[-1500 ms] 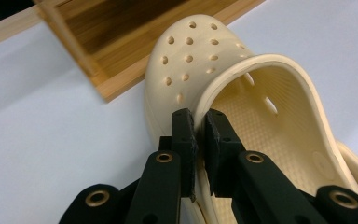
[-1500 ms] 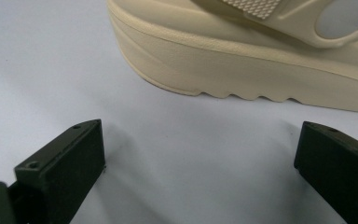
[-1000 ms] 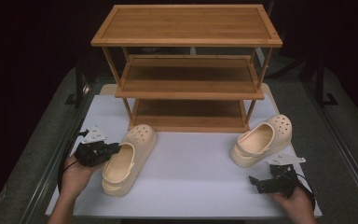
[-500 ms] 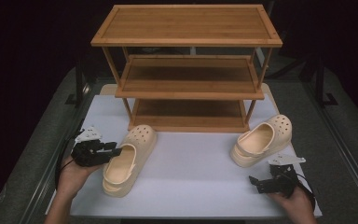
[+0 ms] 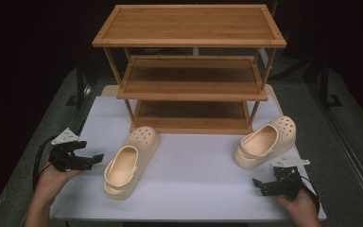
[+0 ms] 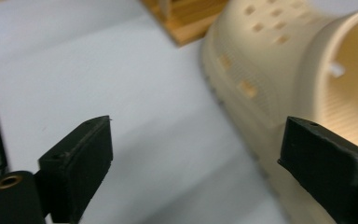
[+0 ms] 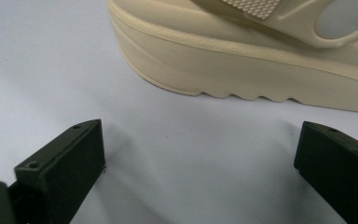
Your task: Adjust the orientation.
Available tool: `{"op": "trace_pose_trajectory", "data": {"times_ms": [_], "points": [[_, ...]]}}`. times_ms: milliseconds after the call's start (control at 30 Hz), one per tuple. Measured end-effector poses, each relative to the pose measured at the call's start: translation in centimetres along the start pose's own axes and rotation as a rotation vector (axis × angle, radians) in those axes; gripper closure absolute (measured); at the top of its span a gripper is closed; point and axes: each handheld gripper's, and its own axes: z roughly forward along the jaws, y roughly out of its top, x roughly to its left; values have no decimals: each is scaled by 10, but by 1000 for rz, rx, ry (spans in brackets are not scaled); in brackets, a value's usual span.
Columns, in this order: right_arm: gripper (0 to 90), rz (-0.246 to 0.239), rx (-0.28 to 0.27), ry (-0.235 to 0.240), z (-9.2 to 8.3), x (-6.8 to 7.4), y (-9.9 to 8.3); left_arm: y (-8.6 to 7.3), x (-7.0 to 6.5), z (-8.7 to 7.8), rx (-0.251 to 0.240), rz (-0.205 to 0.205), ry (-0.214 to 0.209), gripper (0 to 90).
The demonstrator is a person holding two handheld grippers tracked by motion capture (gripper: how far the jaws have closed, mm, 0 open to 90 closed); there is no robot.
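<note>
Two cream clogs lie on the white table top. The left clog (image 5: 130, 161) points its toe toward the rack; the right clog (image 5: 264, 142) lies at an angle near the rack's right foot. My left gripper (image 5: 94, 160) sits just left of the left clog, apart from it. Its jaws have just been opening and now stand open. In the left gripper view the gripper (image 6: 200, 158) has bare table between its jaws and the clog's perforated side (image 6: 270, 65) just beyond the right one. My right gripper (image 5: 261, 184) rests open in front of the right clog; its own view shows the clog's sole (image 7: 261, 60) ahead of the gripper (image 7: 200, 163).
A three-shelf bamboo shoe rack (image 5: 189, 71) stands at the back of the white table top (image 5: 194, 189), all shelves bare. Dark floor and metal rails surround the table. A hand holds each gripper near the front edge.
The left gripper, earlier shut against the left clog's side, has opened its jaws and drawn back to the left, away from it. The clogs and the right gripper have not moved.
</note>
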Motion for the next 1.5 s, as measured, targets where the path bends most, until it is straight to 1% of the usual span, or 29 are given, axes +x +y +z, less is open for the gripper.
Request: {"op": "trace_pose_trajectory", "data": {"times_ms": [33, 67, 100, 133, 233, 267, 300, 533, 567, 700, 767, 800, 833, 867, 900, 1000, 1033, 1067, 1133, 1167, 1233, 1267, 1300, 1333, 1367, 1400, 1433, 1467, 1500], "points": [[12, 0, 0, 0, 0, 0, 0, 0, 0, 0, 0, 0, 0, 78], [12, 0, 0, 0, 0, 0, 0, -7, 5, 5, 22, 2, 17, 61], [12, 0, 0, 0, 0, 0, 0, -7, 5, 5, 22, 2, 17, 44], [12, -1, 0, 0, 0, 0, 0, -11, 7, 8, 38, 2, 19, 20], [12, 0, 0, 0, 0, 0, 0, -21, 11, 19, 82, 9, 22, 19], [12, 0, 0, 0, 0, 0, 0, -26, 12, 26, 104, 3, 27, 19], [12, 0, 0, 0, 0, 0, 0, -28, 12, 28, 112, 11, 32, 19], [12, 1, 1, -1, 0, 0, 0, -35, 13, 39, 136, 21, 46, 19], [12, 1, 2, 0, 0, 0, 0, -36, 12, 40, 139, 31, 48, 15], [12, 2, 2, 0, 0, 0, 0, -37, 12, 42, 124, 33, 47, 3], [13, 1, 2, 0, 0, 0, 0, -40, 14, 44, 99, 19, 28, 2], [13, 1, 2, 0, 0, 0, 0, -40, 14, 44, 99, 19, 28, 2], [14, 4, 3, 0, 0, 0, 0, -43, 16, 44, 81, 18, 21, 0], [15, 4, 3, 0, 0, 0, 0, -43, 16, 44, 81, 18, 21, 0], [15, 4, 3, 0, 0, 0, 0, -45, 16, 44, 64, 19, 18, 0], [22, 1, 1, 1, -1, 0, 0, -45, 16, 44, 64, 19, 19, 0], [91, -4, -2, 0, -3, 0, 1, -45, 16, 44, 63, 19, 19, 0], [121, 1, -4, 3, -5, 0, 1, -45, 16, 44, 63, 19, 19, 0], [128, 7, -5, 3, -7, -1, 2, -45, 16, 44, 61, 19, 20, 0], [150, 11, -17, -8, -14, -2, 5, -46, 15, 44, 58, 19, 20, 0], [182, 20, -35, -21, -22, -3, 9, -45, 16, 43, 59, 18, 19, 0], [182, 20, -35, -21, -22, -3, 9, -46, 16, 44, 58, 19, 20, 0], [264, 30, -59, -24, -29, -6, 14, -46, 16, 44, 59, 16, 18, 0], [264, 30, -59, -24, -29, -6, 14, -46, 16, 44, 59, 16, 18, 0], [300, 37, -69, -22, -33, -7, 16, -46, 16, 44, 58, 16, 18, 0], [387, 45, -87, -17, -39, -10, 20, -46, 16, 44, 58, 16, 18, 0], [432, 48, -95, -16, -42, -12, 22, -46, 16, 44, 58, 15, 17, 0], [432, 48, -95, -16, -42, -12, 22, -46, 16, 44, 58, 16, 18, 0], [466, 49, -102, -14, -44, -14, 24, -46, 16, 44, 59, 16, 18, 0]]}}
